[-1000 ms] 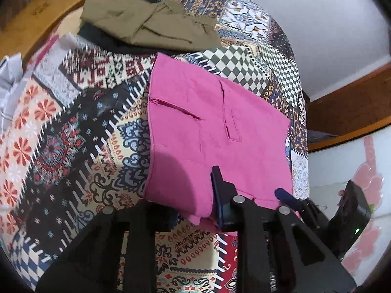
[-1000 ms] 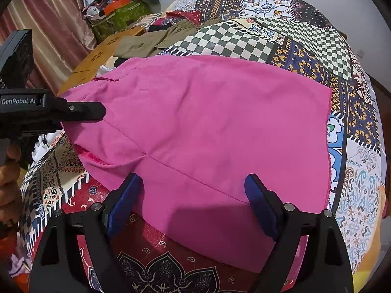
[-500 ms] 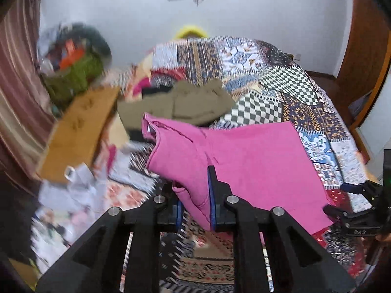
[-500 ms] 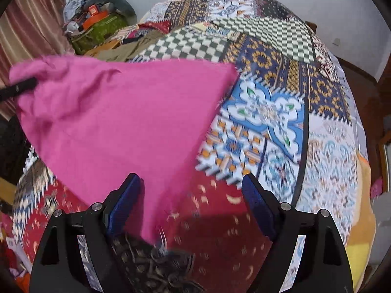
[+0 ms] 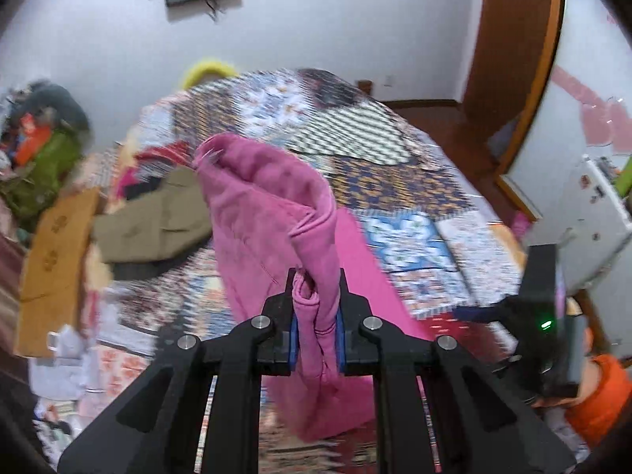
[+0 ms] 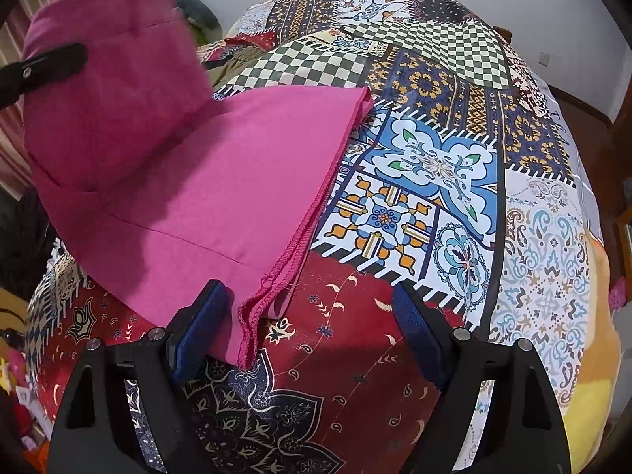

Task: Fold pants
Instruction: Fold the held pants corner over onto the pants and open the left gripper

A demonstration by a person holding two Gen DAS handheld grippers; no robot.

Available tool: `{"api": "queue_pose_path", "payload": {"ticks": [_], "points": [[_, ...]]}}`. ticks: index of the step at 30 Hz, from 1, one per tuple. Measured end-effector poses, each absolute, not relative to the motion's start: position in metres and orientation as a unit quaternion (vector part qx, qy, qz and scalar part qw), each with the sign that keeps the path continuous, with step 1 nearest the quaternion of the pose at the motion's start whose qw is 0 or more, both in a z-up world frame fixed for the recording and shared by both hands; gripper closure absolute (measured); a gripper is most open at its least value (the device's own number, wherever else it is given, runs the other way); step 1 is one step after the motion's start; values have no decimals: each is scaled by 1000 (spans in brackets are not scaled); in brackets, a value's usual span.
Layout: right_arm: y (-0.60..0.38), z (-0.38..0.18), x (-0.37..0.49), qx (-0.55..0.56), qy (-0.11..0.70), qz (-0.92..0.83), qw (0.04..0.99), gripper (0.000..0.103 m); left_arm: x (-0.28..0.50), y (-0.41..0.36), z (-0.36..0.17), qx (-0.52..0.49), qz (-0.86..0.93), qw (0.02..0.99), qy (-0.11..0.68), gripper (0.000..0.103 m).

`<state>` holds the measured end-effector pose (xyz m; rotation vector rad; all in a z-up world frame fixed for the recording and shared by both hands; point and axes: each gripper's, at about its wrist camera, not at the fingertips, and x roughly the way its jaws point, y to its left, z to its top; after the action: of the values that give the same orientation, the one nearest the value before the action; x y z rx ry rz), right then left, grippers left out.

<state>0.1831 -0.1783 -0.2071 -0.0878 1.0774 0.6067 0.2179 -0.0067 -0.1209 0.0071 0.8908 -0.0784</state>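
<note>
Left claw [image 5: 316, 316]: clamped on a bunched edge of the pink pants [image 5: 272, 213], lifting that end so it can swing over for a fold
Right claw [image 6: 308, 328]: jaws wide, gripping nothing; a hemmed corner lies beside its left pad
Pants: far end raised toward 10 o'clock, the rest flat on the patchwork bed [image 6: 454, 181]
Olive garment [image 5: 158, 225]: at 9 o'clock, apart
</note>
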Motion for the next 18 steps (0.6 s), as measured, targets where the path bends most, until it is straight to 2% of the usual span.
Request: {"api": "queue_pose_path", "payload": {"ticks": [9,10,12,13,14,18], "points": [[-178,-208,184,-40,505,289,812,21,231,-19,-141,-44,-94,871,480,88],[-178,-208,185,-40,504,290,812,21,230,-19,-141,-47,-97,868,484,82],[-178,-208,185,-39,504,291,812,21,229,-18,-139,-47,-108,866,486,59],[-178,-208,185,-39,503,291,813,21,228,-18,-137,-42,-112,869,480,36],[-178,-208,185,-37,503,291,813,21,226,-17,-134,-36,-111,875,469,25],[-177,-209,185,-38,502,291,814,20,235,-7,-130,-7,-78,888,453,24]]}}
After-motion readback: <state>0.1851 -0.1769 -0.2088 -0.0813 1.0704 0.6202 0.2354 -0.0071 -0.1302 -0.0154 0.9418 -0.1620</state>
